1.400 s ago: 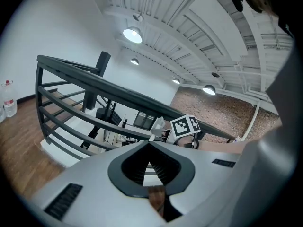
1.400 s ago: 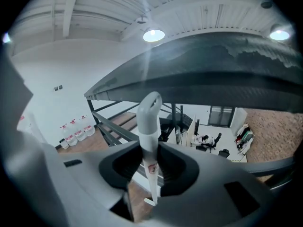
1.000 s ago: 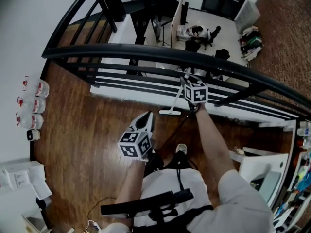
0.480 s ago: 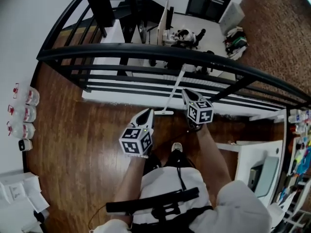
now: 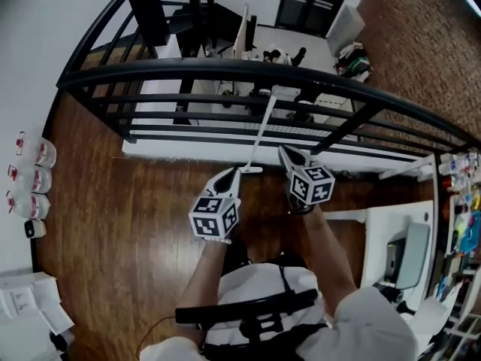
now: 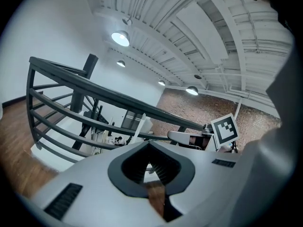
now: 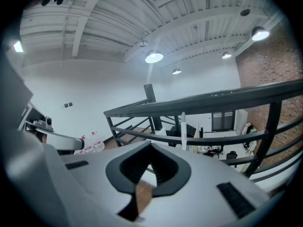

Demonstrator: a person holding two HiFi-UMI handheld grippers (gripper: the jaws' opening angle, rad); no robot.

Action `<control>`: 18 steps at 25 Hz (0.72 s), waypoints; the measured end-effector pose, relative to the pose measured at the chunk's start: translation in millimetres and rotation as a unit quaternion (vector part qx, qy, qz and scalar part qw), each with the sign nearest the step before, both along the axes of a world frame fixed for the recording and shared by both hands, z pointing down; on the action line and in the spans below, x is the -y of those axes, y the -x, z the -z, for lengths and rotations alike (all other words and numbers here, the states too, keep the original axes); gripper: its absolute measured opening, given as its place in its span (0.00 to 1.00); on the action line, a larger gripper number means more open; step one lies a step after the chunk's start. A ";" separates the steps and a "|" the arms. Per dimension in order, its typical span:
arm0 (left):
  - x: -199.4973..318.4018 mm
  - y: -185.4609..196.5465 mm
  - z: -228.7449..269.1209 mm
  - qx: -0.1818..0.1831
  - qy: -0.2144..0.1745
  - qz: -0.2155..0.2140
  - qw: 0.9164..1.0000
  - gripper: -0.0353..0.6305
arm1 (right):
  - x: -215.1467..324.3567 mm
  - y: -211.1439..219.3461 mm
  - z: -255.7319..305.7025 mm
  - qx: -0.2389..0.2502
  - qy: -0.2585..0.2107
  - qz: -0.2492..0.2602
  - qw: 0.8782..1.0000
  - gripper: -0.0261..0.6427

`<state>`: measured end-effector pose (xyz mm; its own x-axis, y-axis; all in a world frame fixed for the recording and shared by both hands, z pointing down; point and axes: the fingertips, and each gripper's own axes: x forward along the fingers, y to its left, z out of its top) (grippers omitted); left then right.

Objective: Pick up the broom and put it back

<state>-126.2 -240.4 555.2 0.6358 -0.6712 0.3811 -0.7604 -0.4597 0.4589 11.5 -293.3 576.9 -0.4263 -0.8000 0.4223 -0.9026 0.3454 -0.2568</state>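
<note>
The broom (image 5: 258, 138) leans against the black railing (image 5: 225, 70).

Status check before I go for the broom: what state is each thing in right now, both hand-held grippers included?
Broom: standing tilted against the railing, head down on the floor, not held.
Left hand-held gripper: jaws together, nothing between them, apart from the broom.
Right hand-held gripper: jaws together, nothing between them, apart from the broom.
</note>
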 end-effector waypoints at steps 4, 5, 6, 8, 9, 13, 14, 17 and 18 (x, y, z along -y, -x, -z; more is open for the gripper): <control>-57.4 -16.7 -4.4 0.009 -0.012 0.006 1.000 0.03 | -60.1 -10.2 -4.2 0.013 -0.008 0.013 1.000 0.06; -70.7 -27.7 -1.2 0.016 -0.019 0.007 1.000 0.03 | -75.3 -21.1 -1.9 0.015 -0.011 0.015 1.000 0.06; -84.8 -41.3 2.5 0.020 -0.024 0.009 0.999 0.03 | -91.8 -35.0 2.3 0.017 -0.013 0.018 1.000 0.06; -119.4 -71.1 5.8 0.019 -0.026 0.020 0.999 0.03 | -131.6 -65.6 10.5 0.021 -0.019 0.028 0.999 0.06; -139.5 -85.4 5.1 0.018 -0.026 0.026 0.999 0.03 | -154.3 -80.1 12.6 0.022 -0.022 0.036 0.999 0.06; -230.1 -135.9 6.3 0.022 -0.033 0.050 0.998 0.03 | -249.5 -129.3 16.4 0.027 -0.027 0.070 0.997 0.06; -253.9 -146.3 8.9 0.023 -0.035 0.055 0.998 0.03 | -272.8 -139.3 19.2 0.029 -0.028 0.076 0.996 0.06; -319.6 -171.0 19.0 0.030 -0.040 0.064 0.997 0.03 | -335.2 -163.6 30.1 0.041 -0.032 0.080 0.995 0.06; -336.4 -176.5 22.9 0.032 -0.042 0.068 0.996 0.04 | -351.3 -169.7 33.4 0.046 -0.033 0.080 0.995 0.06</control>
<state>50.3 96.0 532.3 0.5135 -0.7804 0.3568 -0.8444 -0.3855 0.3719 181.2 57.9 543.4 -0.5839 -0.7443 0.3242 -0.8091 0.5013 -0.3066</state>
